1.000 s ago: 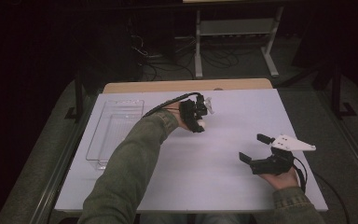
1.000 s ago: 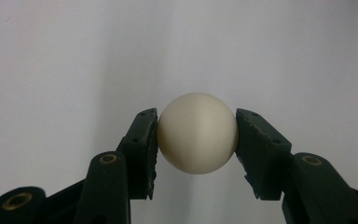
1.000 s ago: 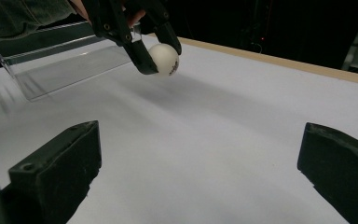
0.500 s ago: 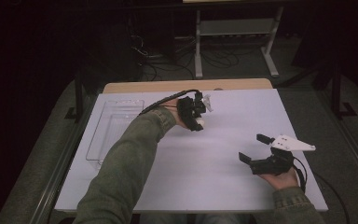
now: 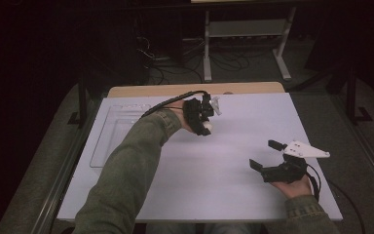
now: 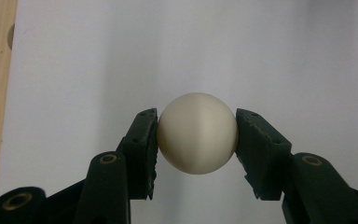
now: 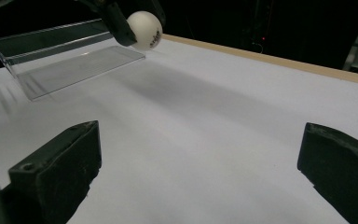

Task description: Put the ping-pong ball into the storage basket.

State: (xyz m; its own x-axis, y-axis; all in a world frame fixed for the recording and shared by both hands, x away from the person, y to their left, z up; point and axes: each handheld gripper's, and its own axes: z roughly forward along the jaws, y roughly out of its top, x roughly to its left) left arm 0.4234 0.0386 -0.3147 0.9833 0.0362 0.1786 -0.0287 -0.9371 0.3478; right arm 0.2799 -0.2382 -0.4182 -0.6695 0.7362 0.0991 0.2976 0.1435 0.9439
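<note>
A white table-tennis ball [image 6: 198, 133] sits pinched between both jaws of my left gripper [image 6: 197, 135], held above the white table. From the high view this left gripper [image 5: 205, 125] hangs over the back middle of the table with the ball [image 5: 206, 127] at its tip. The right gripper view catches the same ball [image 7: 144, 24], printed with small dark lettering, raised off the surface. My right gripper [image 5: 264, 156] rests low near the front right, jaws spread wide with nothing between them; its jaws [image 7: 200, 172] frame bare tabletop.
A clear plastic tray [image 5: 113, 131] lies at the table's left side, also seen as a transparent box [image 7: 65, 58] beyond the ball. A wooden strip [image 5: 195, 89] runs along the far edge. Dark floor, cables and a metal stand lie behind the table.
My left gripper has risen a little with the ball still in its jaws. The right gripper has stayed where it was.
</note>
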